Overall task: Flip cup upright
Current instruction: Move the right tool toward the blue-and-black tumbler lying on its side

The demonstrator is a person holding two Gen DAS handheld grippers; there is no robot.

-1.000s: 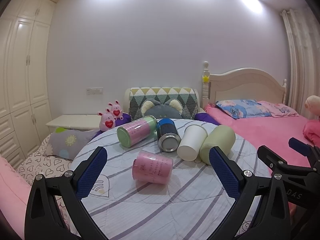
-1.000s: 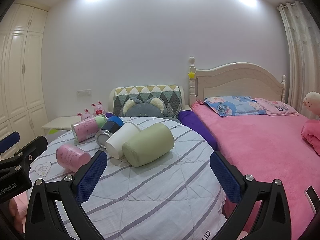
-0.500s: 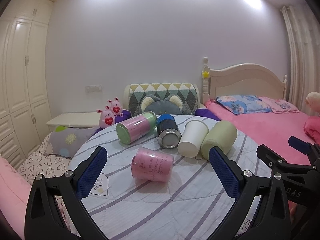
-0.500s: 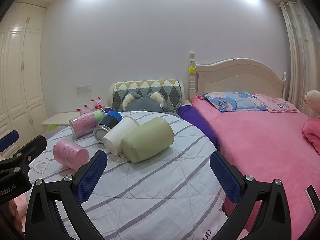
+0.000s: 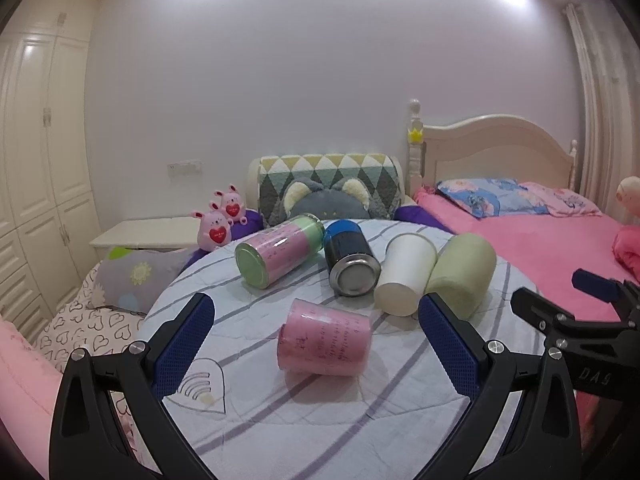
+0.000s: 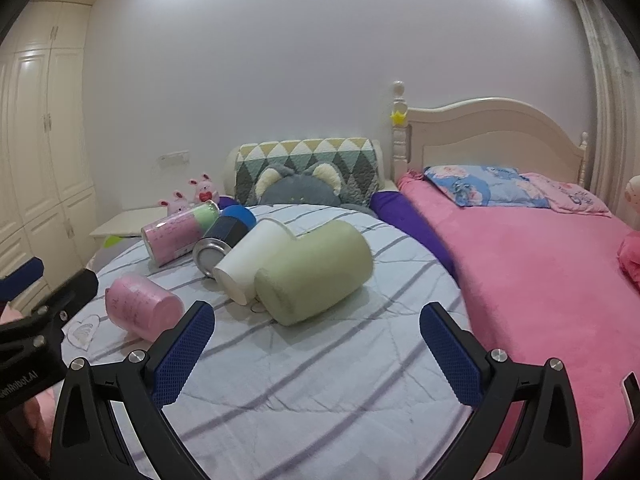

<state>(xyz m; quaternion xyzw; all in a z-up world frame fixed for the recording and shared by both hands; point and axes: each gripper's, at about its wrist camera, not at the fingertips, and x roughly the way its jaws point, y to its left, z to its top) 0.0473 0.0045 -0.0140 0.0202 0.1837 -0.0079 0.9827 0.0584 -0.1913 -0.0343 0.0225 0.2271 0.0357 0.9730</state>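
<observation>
Grippers closing in on the round striped table point(image 5: 304, 412) since a second ago, left gripper point(image 5: 316, 344) spread wide and framing the pink cup point(image 5: 324, 342) lying sideways, right gripper point(image 6: 316, 344) likewise agape short of the green cup point(image 6: 314, 276), probably readying a grasp.

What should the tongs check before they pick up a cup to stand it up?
1. Left tongs open and empty: ok.
2. Right tongs open and empty: ok.
3. Plain pink cylindrical cup lies on its side, apart from the others, just ahead of the left tongs: ok.
4. Pale green matte cup lies nearest the right tongs, but the white paper cup leans against it: not ok for a clean grab.
5. Any cup already upright: not ok, all five lie on their sides.
6. Striped round tablecloth flat enough for a cup to stand: cannot tell, it looks wrinkled.
</observation>
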